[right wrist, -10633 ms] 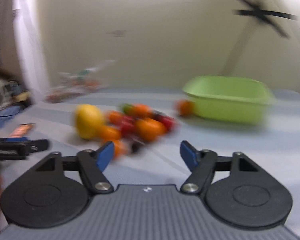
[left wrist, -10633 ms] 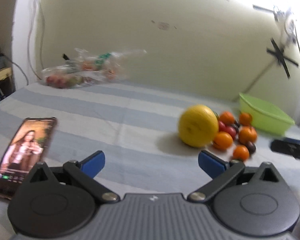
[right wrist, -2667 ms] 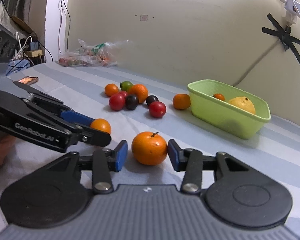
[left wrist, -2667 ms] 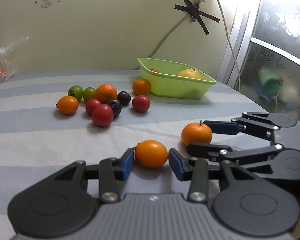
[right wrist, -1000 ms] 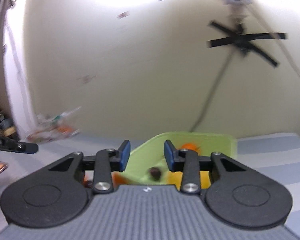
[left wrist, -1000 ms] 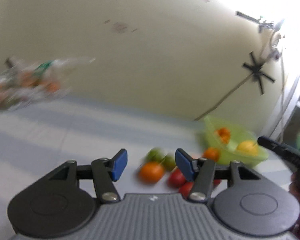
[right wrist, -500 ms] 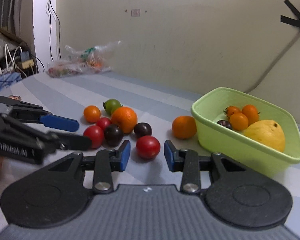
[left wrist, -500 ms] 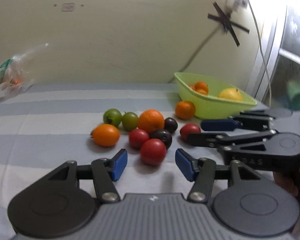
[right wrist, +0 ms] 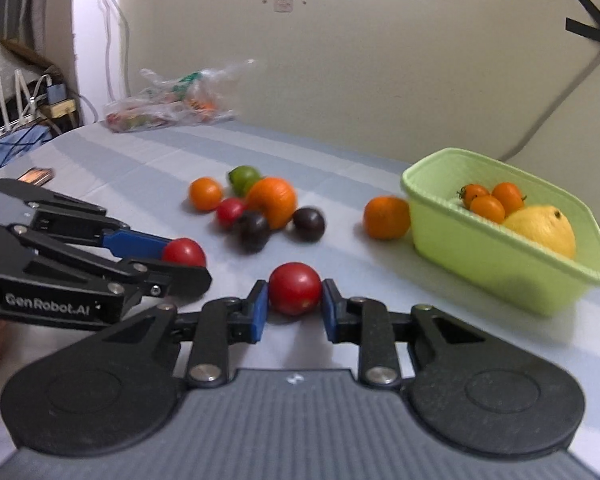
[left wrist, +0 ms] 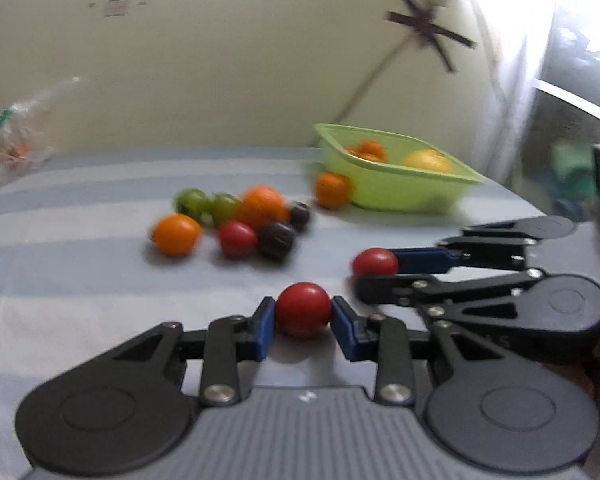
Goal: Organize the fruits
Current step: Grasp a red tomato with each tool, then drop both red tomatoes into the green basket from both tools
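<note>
A: While both grippers close, what does each hold?
B: Your left gripper (left wrist: 303, 322) pinches one red tomato (left wrist: 303, 309), your right gripper (right wrist: 292, 307) another (right wrist: 294, 288), both just short of the tub (right wrist: 540, 280).
A: Handling?
B: Probably light, smooth, bruisable; grip the widest middle gently.

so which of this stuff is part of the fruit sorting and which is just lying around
Part of the job:
- red tomato in the left gripper
- red tomato in the right gripper
- loose fruit pile
- green basin

Just lying about:
- plastic bag
- phone
- cables
</note>
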`<state>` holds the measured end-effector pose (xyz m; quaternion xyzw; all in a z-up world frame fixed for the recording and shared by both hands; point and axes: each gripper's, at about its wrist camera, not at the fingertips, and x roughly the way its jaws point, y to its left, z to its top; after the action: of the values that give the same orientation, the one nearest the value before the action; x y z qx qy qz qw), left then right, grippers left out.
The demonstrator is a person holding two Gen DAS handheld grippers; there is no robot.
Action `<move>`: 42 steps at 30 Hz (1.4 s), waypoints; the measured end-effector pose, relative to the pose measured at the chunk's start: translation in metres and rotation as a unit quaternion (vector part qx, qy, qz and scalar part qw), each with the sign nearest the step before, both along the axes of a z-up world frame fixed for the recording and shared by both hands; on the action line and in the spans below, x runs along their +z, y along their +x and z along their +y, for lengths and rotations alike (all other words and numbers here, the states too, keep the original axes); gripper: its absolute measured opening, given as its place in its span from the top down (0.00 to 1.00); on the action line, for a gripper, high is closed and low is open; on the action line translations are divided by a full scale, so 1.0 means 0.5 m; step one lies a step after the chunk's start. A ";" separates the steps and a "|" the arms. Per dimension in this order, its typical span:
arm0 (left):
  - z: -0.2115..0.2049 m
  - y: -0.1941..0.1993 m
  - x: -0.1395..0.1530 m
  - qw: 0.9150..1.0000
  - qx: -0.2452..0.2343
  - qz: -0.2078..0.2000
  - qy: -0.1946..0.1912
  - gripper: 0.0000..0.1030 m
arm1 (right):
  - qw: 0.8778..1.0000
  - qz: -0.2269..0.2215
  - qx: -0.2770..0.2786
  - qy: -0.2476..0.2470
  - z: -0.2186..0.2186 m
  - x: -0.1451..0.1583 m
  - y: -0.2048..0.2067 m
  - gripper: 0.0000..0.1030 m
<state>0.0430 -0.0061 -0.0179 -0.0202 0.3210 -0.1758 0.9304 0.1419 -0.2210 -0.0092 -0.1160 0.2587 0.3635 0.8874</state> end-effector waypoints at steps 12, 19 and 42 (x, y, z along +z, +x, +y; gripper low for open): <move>-0.051 -0.056 -0.002 0.999 -0.028 -0.017 0.023 0.70 | 1.000 0.000 -0.011 0.018 -0.055 -0.003 -0.095 0.70; -0.071 0.020 0.065 0.998 -0.050 -0.027 -0.010 0.71 | 0.997 -0.020 -0.050 0.064 -0.085 0.028 -0.069 0.70; -0.190 0.388 0.067 0.996 -0.035 0.040 -0.066 0.58 | 0.979 -0.121 -0.158 0.049 -0.097 0.051 0.107 0.59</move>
<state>0.2370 -0.1012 0.0154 -0.0778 0.3465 -0.2282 0.9065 0.1955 -0.2695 0.0165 -0.0732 0.1460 0.2140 0.9631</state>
